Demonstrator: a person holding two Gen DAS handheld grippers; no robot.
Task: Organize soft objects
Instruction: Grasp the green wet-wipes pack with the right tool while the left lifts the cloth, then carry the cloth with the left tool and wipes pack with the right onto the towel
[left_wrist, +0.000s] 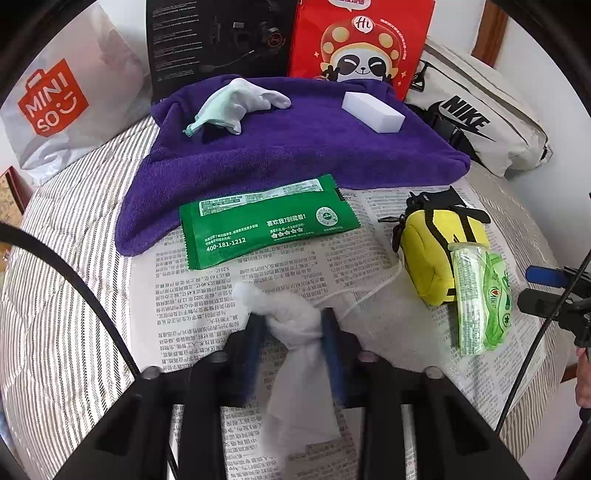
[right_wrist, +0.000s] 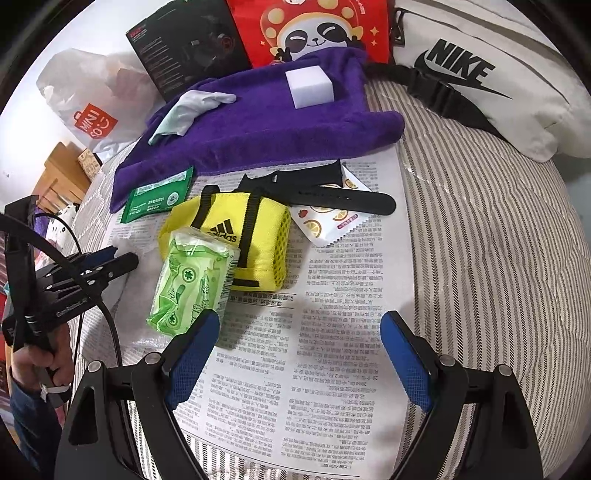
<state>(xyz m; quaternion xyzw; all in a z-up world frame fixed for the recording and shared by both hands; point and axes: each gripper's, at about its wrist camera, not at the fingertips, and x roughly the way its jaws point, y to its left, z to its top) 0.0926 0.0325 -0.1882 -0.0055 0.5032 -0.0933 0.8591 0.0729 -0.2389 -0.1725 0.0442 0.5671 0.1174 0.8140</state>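
Observation:
My left gripper (left_wrist: 293, 325) is shut on a white wad of cloth (left_wrist: 291, 332) just above the newspaper (left_wrist: 207, 306). Ahead lies a purple towel (left_wrist: 288, 147) with a pale glove (left_wrist: 236, 103) and a white sponge block (left_wrist: 373, 110) on it. A green wipes packet (left_wrist: 266, 225) lies at the towel's near edge. My right gripper (right_wrist: 299, 332) is open and empty over the newspaper (right_wrist: 295, 387). A green tissue pack (right_wrist: 192, 280) leans on a yellow mini bag (right_wrist: 236, 236) just ahead-left of it.
A black watch strap (right_wrist: 332, 195) and a lemon-print sachet (right_wrist: 328, 218) lie behind the yellow bag. A white Nike bag (right_wrist: 480, 81), a red panda bag (left_wrist: 358, 44), a black box (left_wrist: 218, 40) and a Miniso bag (left_wrist: 59, 92) line the back. Striped bedding (right_wrist: 498, 240) surrounds the newspaper.

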